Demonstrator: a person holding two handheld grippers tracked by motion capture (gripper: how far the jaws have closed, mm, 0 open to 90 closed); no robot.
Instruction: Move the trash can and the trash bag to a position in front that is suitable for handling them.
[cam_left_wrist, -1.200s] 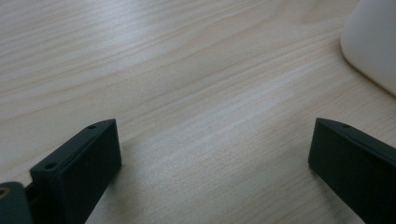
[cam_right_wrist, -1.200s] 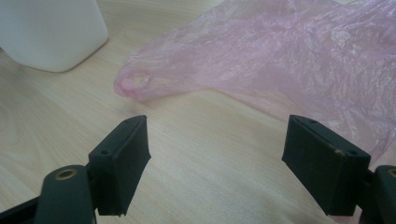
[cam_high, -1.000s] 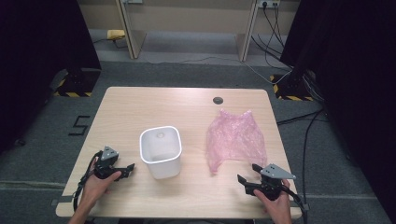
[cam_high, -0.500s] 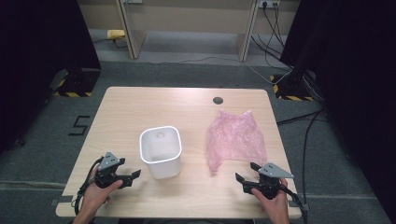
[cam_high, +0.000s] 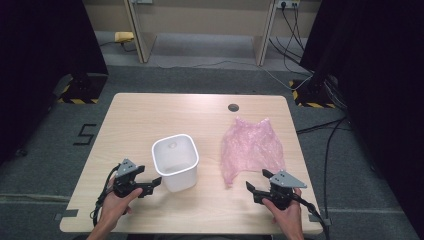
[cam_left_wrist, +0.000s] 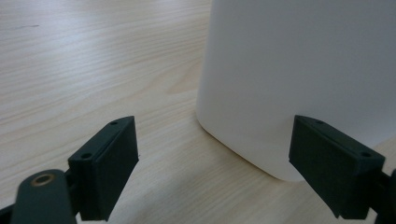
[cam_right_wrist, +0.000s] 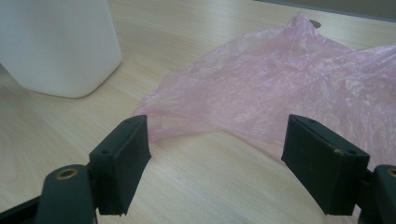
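A white square-sided bin (cam_high: 174, 161) stands upright at the middle of the wooden table (cam_high: 150, 115), its inside bare. Right of it a thin pink plastic bag (cam_high: 252, 147) lies flat and crumpled. My left gripper (cam_high: 151, 184) rests open on the table just left of the bin's near corner; in the left gripper view the bin (cam_left_wrist: 299, 79) stands close ahead, nothing between the jaws. My right gripper (cam_high: 254, 188) is open near the front edge, just short of the bag's near corner, and the right gripper view has the bag (cam_right_wrist: 280, 88) and the bin (cam_right_wrist: 58, 44) ahead.
A small dark cable hole (cam_high: 233, 107) sits near the table's far edge. Cables (cam_high: 325, 150) trail over the grey floor to the right. Black curtains hang on both sides, and a floor marking "5" (cam_high: 86, 134) lies to the left.
My left gripper has moved right and slightly toward the bin's near corner. The right gripper has barely shifted. Bin and bag lie as before.
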